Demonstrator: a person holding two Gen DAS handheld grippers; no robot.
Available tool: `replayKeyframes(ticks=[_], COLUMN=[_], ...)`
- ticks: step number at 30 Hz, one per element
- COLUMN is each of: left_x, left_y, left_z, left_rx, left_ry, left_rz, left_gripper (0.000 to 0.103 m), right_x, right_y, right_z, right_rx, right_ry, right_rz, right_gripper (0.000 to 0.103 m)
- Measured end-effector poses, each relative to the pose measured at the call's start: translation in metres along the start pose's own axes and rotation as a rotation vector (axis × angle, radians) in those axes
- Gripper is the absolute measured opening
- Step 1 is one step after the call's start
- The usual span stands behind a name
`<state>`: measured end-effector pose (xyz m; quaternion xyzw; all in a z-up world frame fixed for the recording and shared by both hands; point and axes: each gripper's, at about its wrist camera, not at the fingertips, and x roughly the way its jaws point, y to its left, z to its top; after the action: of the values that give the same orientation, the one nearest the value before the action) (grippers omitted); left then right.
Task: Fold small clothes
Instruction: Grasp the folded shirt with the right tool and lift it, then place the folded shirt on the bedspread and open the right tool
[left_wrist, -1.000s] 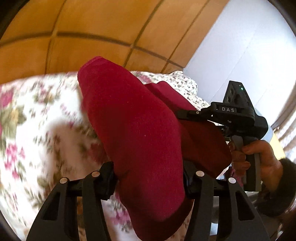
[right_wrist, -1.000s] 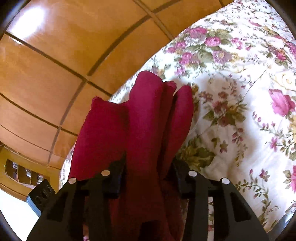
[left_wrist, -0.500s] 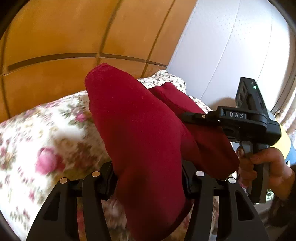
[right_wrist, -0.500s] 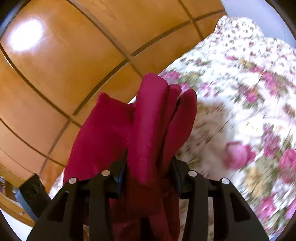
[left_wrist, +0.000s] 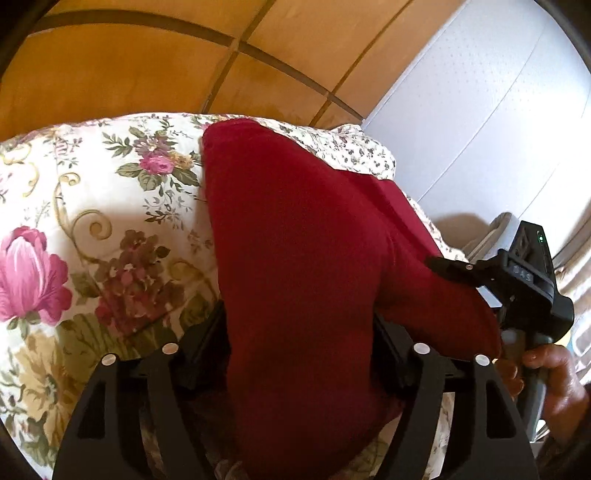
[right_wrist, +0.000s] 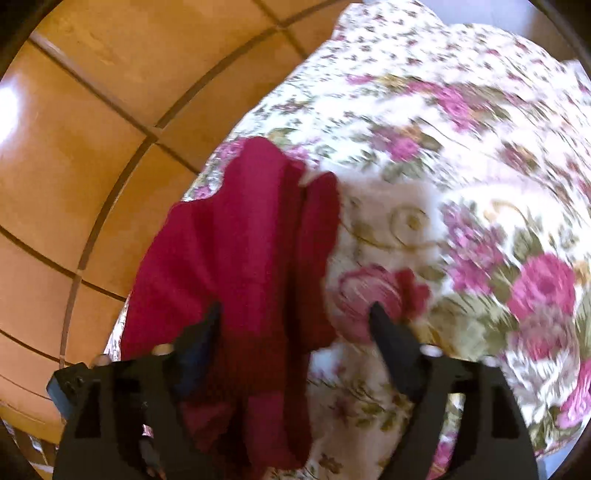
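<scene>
The left gripper (left_wrist: 300, 354) is clenching the red garment (left_wrist: 306, 258), which is draping ahead over the floral bedspread (left_wrist: 92, 221). The right gripper (right_wrist: 295, 325) is gaping wide, cloth (right_wrist: 243, 258) lying against its left finger.

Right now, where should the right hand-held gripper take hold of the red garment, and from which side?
Probably take the bunched fold of the red garment hanging by its left finger. The right hand-held gripper is open, so come straight forward, shifted slightly left; the left hand-held gripper clamps the other end.
</scene>
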<state>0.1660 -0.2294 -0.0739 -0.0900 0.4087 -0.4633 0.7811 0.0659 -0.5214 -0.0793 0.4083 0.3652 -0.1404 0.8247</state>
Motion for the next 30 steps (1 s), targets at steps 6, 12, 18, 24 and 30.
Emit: replayKeyframes(ticks=[6,12,18,24,30], left_x=[-0.018,-0.031,-0.036,-0.043,-0.066], left_y=[-0.014,-0.018,-0.023,-0.021,-0.021], left_z=[-0.019,-0.032,-0.041,-0.052,-0.07], left_rx=[0.031,0.052,0.071,0.08,0.036], left_ry=[-0.014,-0.013,0.003,0.037,0.015], left_rz=[0.029,0.085,0.155,0.181,0.171], left_gripper=[0.072,0.072,0.074,0.076,0.087], right_x=[-0.024,-0.049,-0.02,-0.028,-0.06], right_y=[0.0,0.034,0.016,-0.022,0.003], right_z=[-0.008,-0.026,-0.048,-0.051,-0.071], right_rx=[0.108,-0.019,-0.128,0.162,0.117], right_ry=[0.006,0.015,0.162,0.194,0.16], right_rz=[0.084,0.108,-0.234,-0.085,-0.111], right_gripper=[0.094,0.1,0.101,0.101,0.101])
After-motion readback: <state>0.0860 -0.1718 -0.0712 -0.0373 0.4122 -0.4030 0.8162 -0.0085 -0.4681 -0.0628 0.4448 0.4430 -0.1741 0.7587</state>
